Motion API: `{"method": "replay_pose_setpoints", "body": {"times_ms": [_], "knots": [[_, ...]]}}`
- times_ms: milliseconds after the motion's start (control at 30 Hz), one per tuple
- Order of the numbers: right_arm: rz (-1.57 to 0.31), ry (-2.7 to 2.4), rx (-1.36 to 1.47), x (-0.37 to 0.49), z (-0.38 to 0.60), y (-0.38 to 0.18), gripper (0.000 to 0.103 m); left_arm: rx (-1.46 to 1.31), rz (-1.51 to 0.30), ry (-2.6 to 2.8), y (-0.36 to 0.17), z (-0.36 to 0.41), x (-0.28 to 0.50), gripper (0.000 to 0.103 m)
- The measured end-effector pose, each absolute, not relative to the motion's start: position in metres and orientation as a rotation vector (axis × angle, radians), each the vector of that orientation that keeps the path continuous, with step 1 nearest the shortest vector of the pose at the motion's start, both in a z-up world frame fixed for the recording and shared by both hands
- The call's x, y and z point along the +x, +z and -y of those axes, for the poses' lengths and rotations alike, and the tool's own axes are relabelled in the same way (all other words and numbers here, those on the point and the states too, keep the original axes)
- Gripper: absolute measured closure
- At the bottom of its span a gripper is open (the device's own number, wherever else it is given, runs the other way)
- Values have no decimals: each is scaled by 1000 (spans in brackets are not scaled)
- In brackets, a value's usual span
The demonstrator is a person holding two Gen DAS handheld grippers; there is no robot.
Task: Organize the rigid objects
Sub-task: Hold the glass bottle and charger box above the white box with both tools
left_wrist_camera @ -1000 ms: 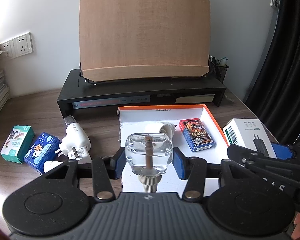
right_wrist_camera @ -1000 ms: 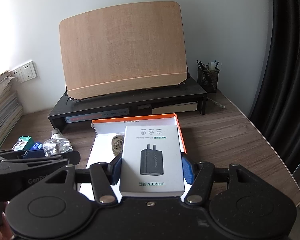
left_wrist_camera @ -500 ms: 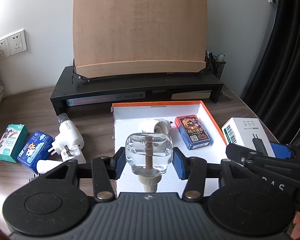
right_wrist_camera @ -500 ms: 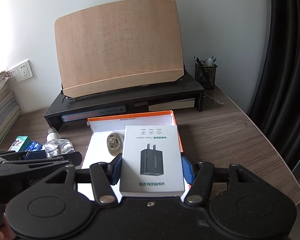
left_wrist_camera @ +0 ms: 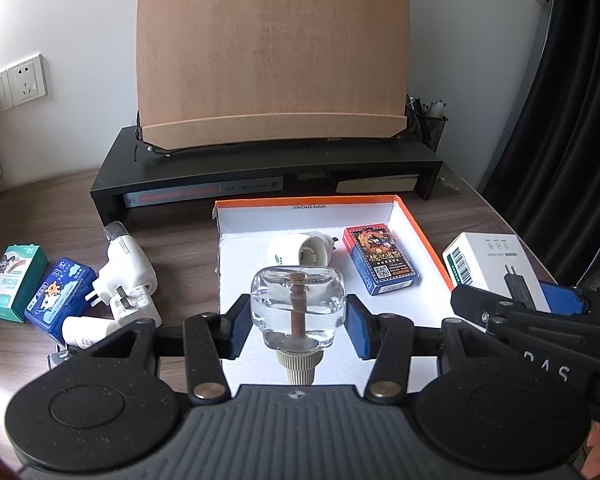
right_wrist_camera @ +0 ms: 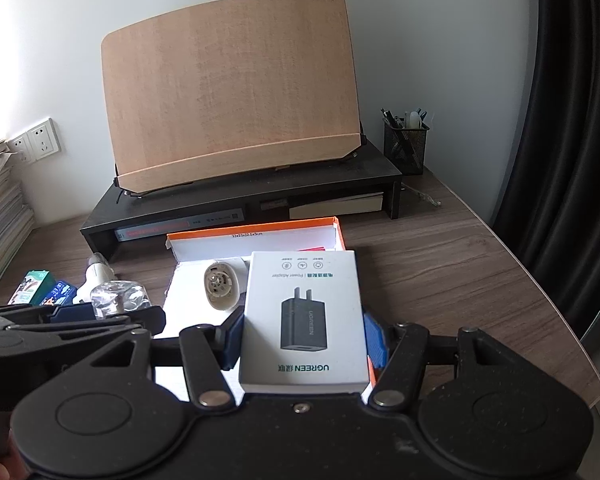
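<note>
My left gripper (left_wrist_camera: pixel 298 326) is shut on a clear liquid refill bottle (left_wrist_camera: pixel 298 304), held cap toward the camera above the near part of a white box lid with an orange rim (left_wrist_camera: pixel 416 220). Inside the lid lie a white plug-in heater (left_wrist_camera: pixel 300 250) and a blue card deck box (left_wrist_camera: pixel 382 266). My right gripper (right_wrist_camera: pixel 304 338) is shut on a white power adapter box (right_wrist_camera: pixel 302 316), held over the lid's right side (right_wrist_camera: pixel 338 232). The bottle (right_wrist_camera: pixel 118 300) also shows at the left of the right wrist view.
White plug adapters (left_wrist_camera: pixel 126 280), a blue pack (left_wrist_camera: pixel 58 292) and a green pack (left_wrist_camera: pixel 14 280) lie left of the lid. A black monitor riser (left_wrist_camera: pixel 268 160) with a wooden book stand (left_wrist_camera: pixel 268 56) stands behind. A pen cup (right_wrist_camera: pixel 404 146) sits at the back right; the desk edge (right_wrist_camera: pixel 572 344) runs along the right.
Both views have drifted slightly, so the box lid and book stand sit a little differently in frame. Both grips are unchanged.
</note>
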State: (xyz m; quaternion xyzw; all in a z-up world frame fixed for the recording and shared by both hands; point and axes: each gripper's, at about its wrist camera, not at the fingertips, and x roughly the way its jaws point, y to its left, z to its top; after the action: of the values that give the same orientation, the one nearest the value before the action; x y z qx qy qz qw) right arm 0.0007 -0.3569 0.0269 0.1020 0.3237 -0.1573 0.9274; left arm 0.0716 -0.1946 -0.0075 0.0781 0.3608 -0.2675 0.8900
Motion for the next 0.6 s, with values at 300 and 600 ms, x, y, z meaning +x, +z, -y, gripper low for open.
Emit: {"method": "replay_pose_setpoints", "body": {"times_ms": [300, 600], "knots": [[-672, -318, 210, 5, 357, 23, 32, 162, -760, -548, -12, 194, 75, 53], [-674, -319, 212, 7, 359, 22, 32, 159, -761, -546, -12, 194, 77, 53]]}}
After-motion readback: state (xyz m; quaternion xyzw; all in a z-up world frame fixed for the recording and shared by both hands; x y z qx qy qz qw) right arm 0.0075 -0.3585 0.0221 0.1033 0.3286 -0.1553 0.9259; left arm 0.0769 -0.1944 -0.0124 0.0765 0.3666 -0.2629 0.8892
